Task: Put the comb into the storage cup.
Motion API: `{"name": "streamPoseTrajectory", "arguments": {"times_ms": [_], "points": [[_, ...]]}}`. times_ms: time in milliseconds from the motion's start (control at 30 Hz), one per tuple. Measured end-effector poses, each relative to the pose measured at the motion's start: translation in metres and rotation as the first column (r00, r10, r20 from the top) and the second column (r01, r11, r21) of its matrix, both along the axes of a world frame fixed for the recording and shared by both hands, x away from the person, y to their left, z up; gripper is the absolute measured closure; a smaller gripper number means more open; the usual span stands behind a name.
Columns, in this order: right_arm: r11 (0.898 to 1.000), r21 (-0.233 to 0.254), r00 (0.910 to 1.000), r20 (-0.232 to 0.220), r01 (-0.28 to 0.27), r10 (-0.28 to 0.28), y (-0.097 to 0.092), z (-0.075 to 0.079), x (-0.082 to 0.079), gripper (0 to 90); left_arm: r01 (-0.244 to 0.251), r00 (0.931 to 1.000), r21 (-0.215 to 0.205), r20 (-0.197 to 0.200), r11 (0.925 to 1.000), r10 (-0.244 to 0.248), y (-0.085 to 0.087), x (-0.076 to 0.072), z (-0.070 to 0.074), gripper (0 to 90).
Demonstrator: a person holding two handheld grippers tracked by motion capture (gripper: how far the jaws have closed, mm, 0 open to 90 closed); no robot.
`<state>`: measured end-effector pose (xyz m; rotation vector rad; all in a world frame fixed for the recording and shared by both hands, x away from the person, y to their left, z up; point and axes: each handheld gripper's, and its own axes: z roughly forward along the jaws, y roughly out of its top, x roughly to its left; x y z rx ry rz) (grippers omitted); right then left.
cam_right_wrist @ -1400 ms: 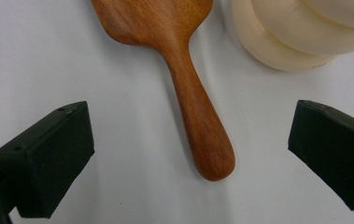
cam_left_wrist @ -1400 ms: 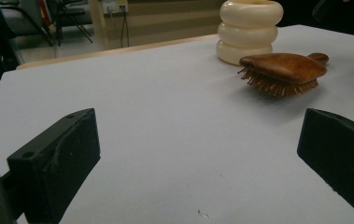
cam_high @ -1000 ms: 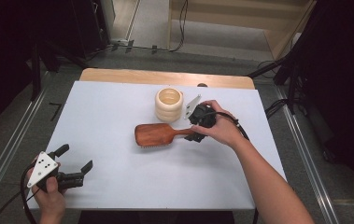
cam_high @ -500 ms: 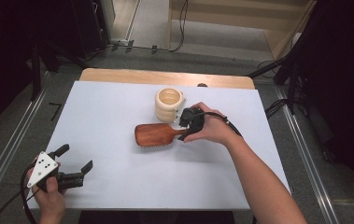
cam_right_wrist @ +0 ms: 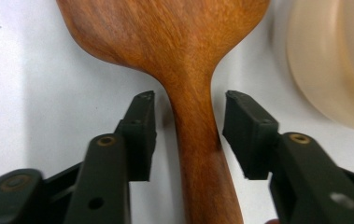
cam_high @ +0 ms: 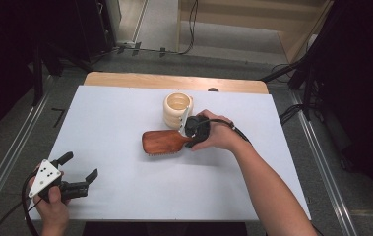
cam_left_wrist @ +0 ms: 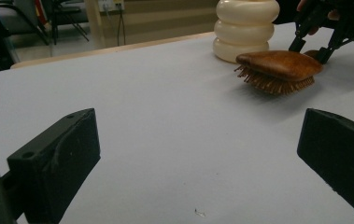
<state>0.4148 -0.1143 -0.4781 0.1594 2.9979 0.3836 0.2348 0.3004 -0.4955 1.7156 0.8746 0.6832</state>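
Observation:
A wooden hairbrush (cam_high: 163, 142) lies bristles down in the middle of the white table (cam_high: 125, 118), its handle pointing right. Just behind it stands a cream ribbed cup (cam_high: 178, 110). My right gripper (cam_high: 189, 141) is down over the handle. In the right gripper view the right gripper (cam_right_wrist: 188, 100) stands open, one jaw on each side of the hairbrush (cam_right_wrist: 184, 56) handle, with a small gap on each side. My left gripper (cam_high: 81, 166) is held at the table's front left, open and with nothing in it. The left gripper (cam_left_wrist: 198, 140) faces the hairbrush (cam_left_wrist: 279, 65) and the cup (cam_left_wrist: 245, 28).
A wooden strip (cam_high: 174, 81) runs along the table's far edge. Metal rails (cam_high: 7, 162) flank the table on both sides. Bare table surface lies between my left gripper and the brush.
My right gripper has slid a little to the left along the handle toward the brush head. The brush, the cup and my left gripper have stayed where they were.

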Motion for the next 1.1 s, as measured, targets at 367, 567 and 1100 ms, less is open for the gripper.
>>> {"name": "streamPoseTrajectory", "arguments": {"times_ms": [367,567,1100], "points": [[1.0,0.002,0.9986,-0.051,-0.012,0.013,0.0039,0.0012,0.0065,64.1,0.002,1.0,0.007,-0.005,1.0,-0.002,-0.0007,0.0007,-0.0001,0.0],[1.0,0.016,0.9975,-0.068,-0.02,0.021,0.0047,-0.0002,0.0065,68.5,0.004,1.0,0.009,-0.006,0.9999,-0.004,-0.0008,0.0009,-0.0002,0.0],[0.999,0.044,0.9989,-0.046,-0.007,0.009,0.0029,0.0059,0.0011,70.5,-0.007,1.0,0.004,-0.006,1.0,0.007,-0.0001,0.0011,0.0,0.0]]}}
